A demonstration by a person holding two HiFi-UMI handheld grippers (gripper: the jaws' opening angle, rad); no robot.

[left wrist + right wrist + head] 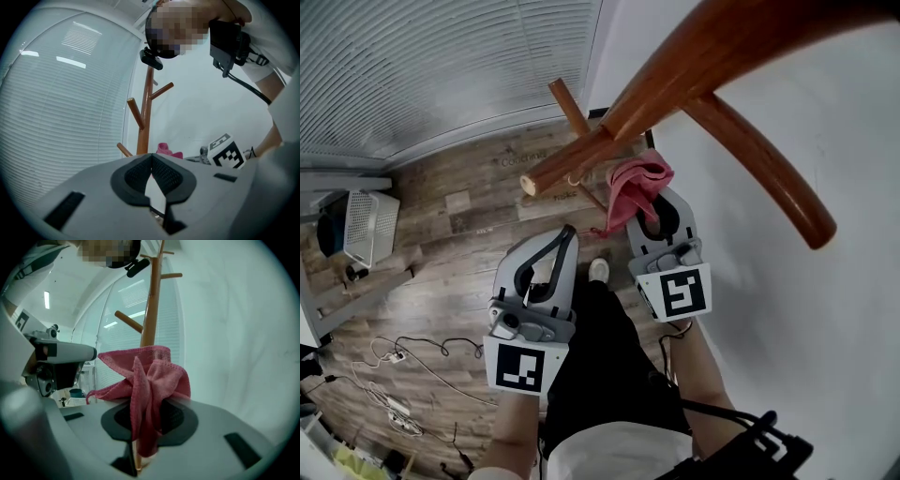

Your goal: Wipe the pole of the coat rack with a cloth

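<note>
Pink cloth [149,376] bunches out of the right tongs [147,420], which are clenched on it. Its folds cover the tips of those tongs, so where exactly they pinch is hard to make out. The left tongs [151,161] are pressed together at the tips with nothing between them. Both are held out in front of the person, side by side, the left one nearer. Bare forearms run back from them, and the hands are hidden behind the marker cubes. Just beyond the cloth rises the wooden pole [151,305] of the coat rack [694,56], close to the white wall. Whether cloth touches wood I cannot tell. The pole's foot is hidden behind the cloth.
</note>
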